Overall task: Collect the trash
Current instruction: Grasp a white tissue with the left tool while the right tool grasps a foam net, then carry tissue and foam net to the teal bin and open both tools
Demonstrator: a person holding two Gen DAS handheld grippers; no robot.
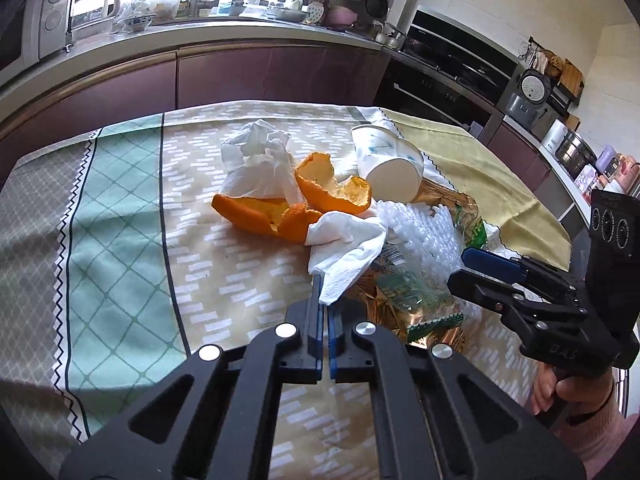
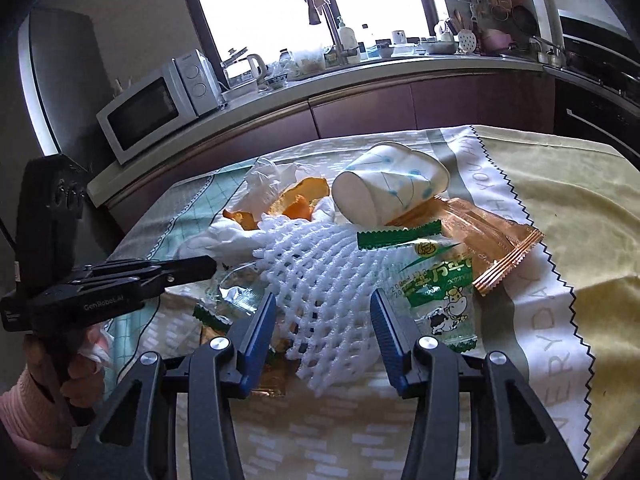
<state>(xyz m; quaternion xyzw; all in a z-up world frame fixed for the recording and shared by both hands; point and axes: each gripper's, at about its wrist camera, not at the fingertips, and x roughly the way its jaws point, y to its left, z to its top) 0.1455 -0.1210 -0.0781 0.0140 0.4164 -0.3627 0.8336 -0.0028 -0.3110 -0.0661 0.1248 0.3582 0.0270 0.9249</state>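
— Two grippers over the heap, then. What do the nearest fingers show?

— The left gripper (image 1: 325, 300) has its fingers pressed together, pinching the near corner of a crumpled white paper napkin (image 1: 346, 248). The right gripper (image 2: 322, 322) has its fingers spread to either side of a white foam fruit net (image 2: 320, 280); the net lies between them, and I cannot tell if the pads touch it.

— How does the net lie?

— In the right wrist view its long axis runs from the near fingers away and up-left, toward the peel. Under and beside it are crinkled wrappers: a clear and green milk-candy wrapper (image 2: 440, 300) with a cartoon cow, just right of the net, and a copper-coloured foil wrapper (image 2: 492, 240) beyond that, its long axis slanting down to the right.

— Farther on?

— Curled orange citrus peel (image 1: 304, 200), in large pieces, touching the napkin. Behind the peel is a second crumpled white tissue (image 1: 256, 160). A white paper cup with blue-green marks (image 1: 390, 162) lies on its side, its flat base turned toward the cameras and its dented mouth pointing away.

— And the surface?

— A surface under a patterned cloth (image 1: 120, 220): beige with white dashes, a mint lattice band, a zigzag border, with a plain yellow cloth (image 2: 580, 208) to the right.

— The room?

— A kitchen. Dark maroon cabinets (image 1: 224, 72) run behind, with a white microwave (image 2: 160, 108), a kettle, a tap below a bright window, and a black built-in oven (image 1: 452, 64) to the right. A hand (image 1: 560, 384) in a pink sleeve grips the right gripper's handle.
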